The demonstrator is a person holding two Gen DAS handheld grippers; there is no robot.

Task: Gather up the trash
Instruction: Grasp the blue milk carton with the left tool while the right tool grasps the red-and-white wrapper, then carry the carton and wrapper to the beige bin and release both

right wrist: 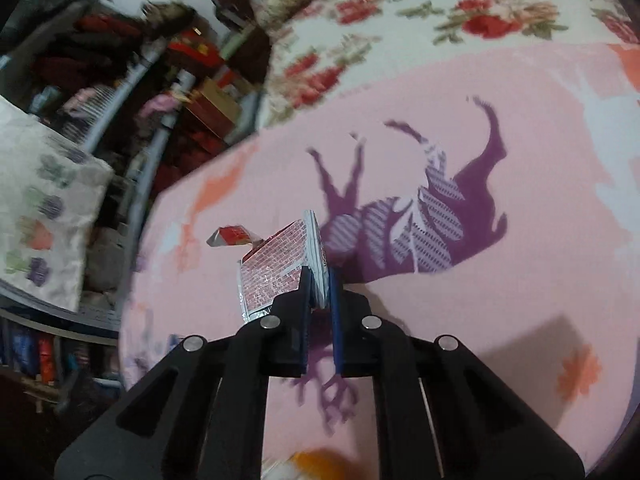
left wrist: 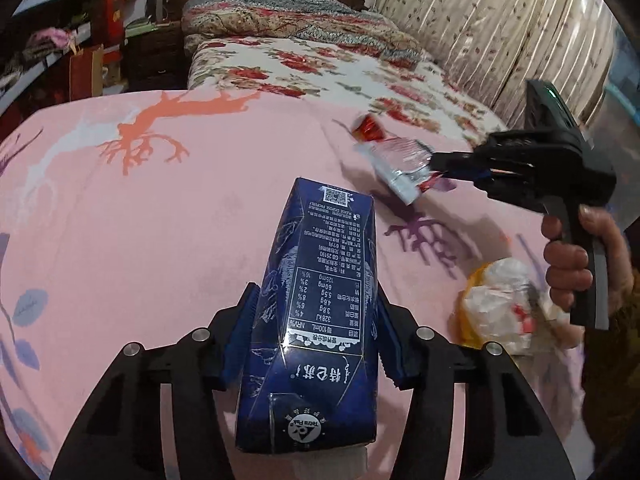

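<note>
My left gripper (left wrist: 316,312) is shut on a dark blue milk carton (left wrist: 320,280), held above the pink bedsheet (left wrist: 160,220). My right gripper (left wrist: 434,162) shows at the right of the left wrist view, shut on a red and silver snack wrapper (left wrist: 400,164), lifted off the sheet. In the right wrist view the right gripper (right wrist: 320,280) pinches the edge of that wrapper (right wrist: 276,276). A small red wrapper (left wrist: 366,126) lies on the sheet beyond it and also shows in the right wrist view (right wrist: 232,236).
A crumpled white and orange plastic bag (left wrist: 500,304) lies on the sheet at the right, near my right hand. A floral quilt (left wrist: 320,68) covers the far bed, with curtains (left wrist: 500,28) behind. Cluttered shelves (right wrist: 100,100) stand beside the bed's left edge.
</note>
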